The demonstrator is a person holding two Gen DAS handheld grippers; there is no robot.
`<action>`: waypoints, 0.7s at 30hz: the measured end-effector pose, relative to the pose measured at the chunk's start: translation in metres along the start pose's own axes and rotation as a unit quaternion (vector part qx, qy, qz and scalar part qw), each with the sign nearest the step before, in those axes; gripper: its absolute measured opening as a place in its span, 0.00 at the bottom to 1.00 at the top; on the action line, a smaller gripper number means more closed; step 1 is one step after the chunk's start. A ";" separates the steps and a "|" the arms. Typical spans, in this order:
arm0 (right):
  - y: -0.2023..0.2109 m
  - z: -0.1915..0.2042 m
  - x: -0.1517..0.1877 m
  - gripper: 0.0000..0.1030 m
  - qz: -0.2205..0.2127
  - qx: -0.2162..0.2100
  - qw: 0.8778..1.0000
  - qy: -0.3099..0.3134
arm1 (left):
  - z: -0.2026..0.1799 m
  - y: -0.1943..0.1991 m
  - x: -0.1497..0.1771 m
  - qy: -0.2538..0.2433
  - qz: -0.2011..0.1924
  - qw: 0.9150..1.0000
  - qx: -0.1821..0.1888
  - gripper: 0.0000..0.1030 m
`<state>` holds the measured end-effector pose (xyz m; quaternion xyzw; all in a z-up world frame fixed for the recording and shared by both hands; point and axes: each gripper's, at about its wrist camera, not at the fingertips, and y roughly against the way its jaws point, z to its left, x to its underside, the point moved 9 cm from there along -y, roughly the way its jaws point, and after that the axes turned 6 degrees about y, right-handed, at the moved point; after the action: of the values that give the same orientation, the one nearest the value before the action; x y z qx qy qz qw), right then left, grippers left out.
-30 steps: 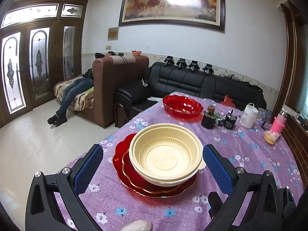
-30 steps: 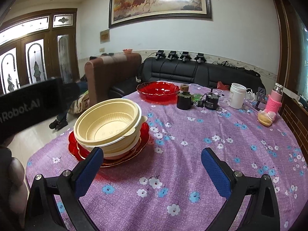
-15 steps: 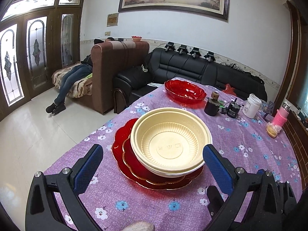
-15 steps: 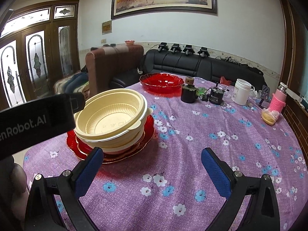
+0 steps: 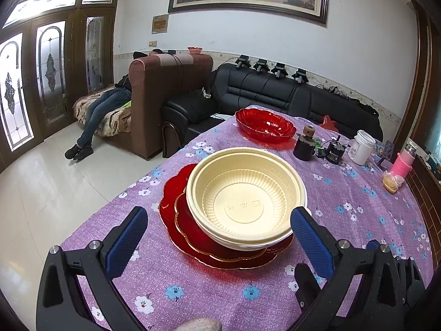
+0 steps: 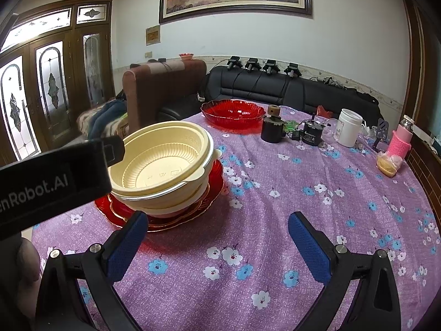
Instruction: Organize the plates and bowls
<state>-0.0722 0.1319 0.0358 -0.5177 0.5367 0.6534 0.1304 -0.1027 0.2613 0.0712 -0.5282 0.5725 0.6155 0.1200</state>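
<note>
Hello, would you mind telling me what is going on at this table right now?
A person holds a gripper in each hand, sorting dishes on a purple flowered tablecloth. The cream bowls sit nested on stacked red plates. The left gripper hovers open, straddling that stack without touching it. The right gripper is open and empty beside it. One red scalloped bowl sits apart at the far edge.

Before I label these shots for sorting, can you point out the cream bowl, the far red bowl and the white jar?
cream bowl (image 5: 242,207), left wrist view, on its inner floor.
far red bowl (image 6: 231,111), right wrist view, on its inside.
white jar (image 6: 348,131), right wrist view, on its side wall.
</note>
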 end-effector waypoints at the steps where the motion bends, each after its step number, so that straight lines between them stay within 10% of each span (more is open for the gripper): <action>1: 0.000 0.000 0.000 1.00 0.001 0.000 1.000 0.000 | 0.000 0.000 0.000 0.001 0.000 1.000 0.000 1.00; 21: -0.003 0.006 0.004 1.00 0.004 -0.004 1.000 0.005 | 0.000 -0.005 0.003 0.004 0.006 1.000 0.003 1.00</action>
<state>-0.0748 0.1365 0.0306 -0.5192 0.5370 0.6534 0.1233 -0.1002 0.2616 0.0657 -0.5270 0.5781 0.6120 0.1160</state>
